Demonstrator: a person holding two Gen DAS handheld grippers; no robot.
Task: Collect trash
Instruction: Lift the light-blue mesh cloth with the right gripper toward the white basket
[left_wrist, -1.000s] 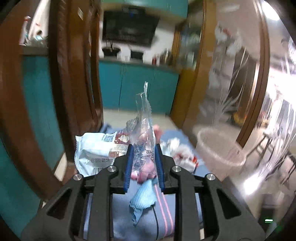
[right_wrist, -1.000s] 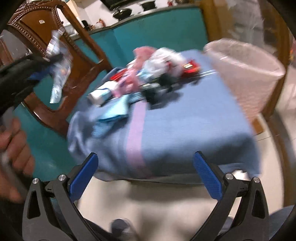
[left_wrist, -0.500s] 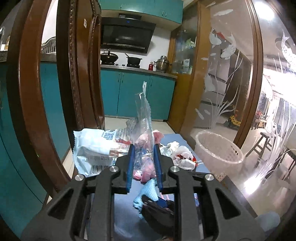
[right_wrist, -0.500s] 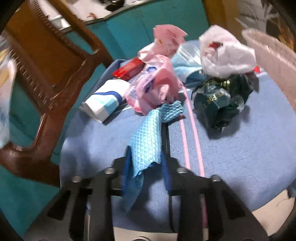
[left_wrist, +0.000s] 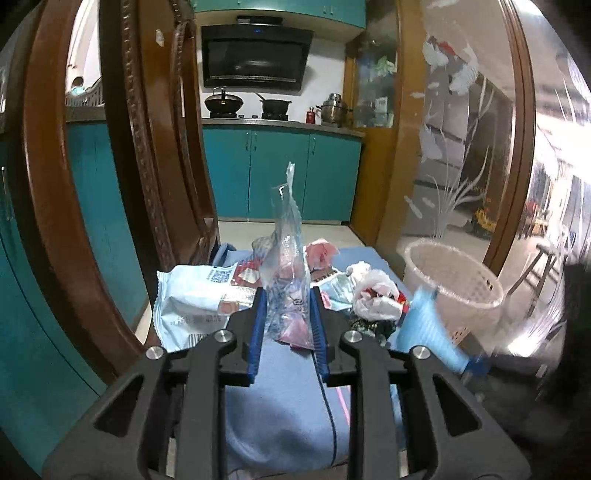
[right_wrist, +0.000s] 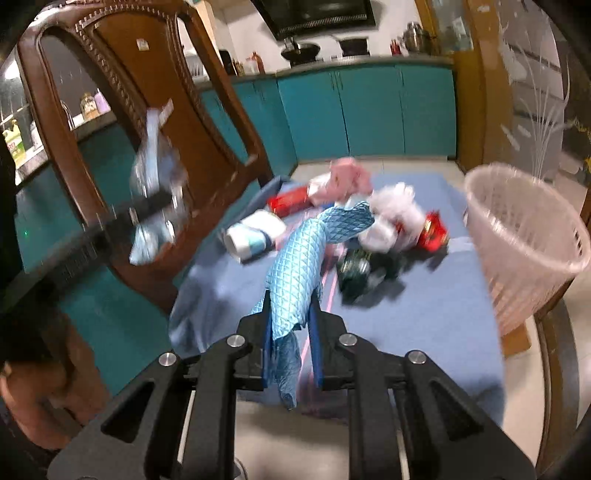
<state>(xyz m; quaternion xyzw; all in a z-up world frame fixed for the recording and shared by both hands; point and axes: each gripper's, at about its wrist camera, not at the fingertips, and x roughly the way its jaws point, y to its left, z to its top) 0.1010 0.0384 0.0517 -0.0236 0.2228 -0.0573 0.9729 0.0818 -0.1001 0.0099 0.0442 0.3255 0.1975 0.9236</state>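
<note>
While the right hand-held gripper (right_wrist: 290, 326) is clamping the light-blue quilted wrapper (right_wrist: 308, 258) between its blue pads, its jaws having just been closing onto it, the wrapper is standing clear of the blue cloth-covered surface (right_wrist: 417, 306). The wrapper's long axis is running forward and slightly rightward from the pads, with a short tail hanging below them. The pale plastic basket (right_wrist: 524, 236) is standing ahead and to the right of this hand-held gripper, at the surface's right edge, well apart from the wrapper; judged from that layout, the coming move is a rightward carry over the basket's rim. The right hand-held gripper is the nearer of the two to the basket.

The left hand-held gripper (left_wrist: 286, 325) is pinching a clear plastic bag (left_wrist: 286, 266), which is rising upright between its jaws. A white and light-blue snack packet (left_wrist: 192, 299) is showing just left of those jaws; whether it is held or lying behind cannot be told. From this side the basket (left_wrist: 454, 284) is lying ahead and far to the right.

Ahead of both hand-held grippers, remaining litter is lying clustered on the surface: a pink bag (right_wrist: 349, 179), a white crumpled bag (right_wrist: 395, 206), a red packet (right_wrist: 290, 201), a dark green wrapper (right_wrist: 360, 271) and a white-and-blue roll (right_wrist: 251, 236). A carved wooden chair back (right_wrist: 122, 85) is standing to the left, and teal kitchen cabinets (right_wrist: 369, 107) are lining the room beyond.
</note>
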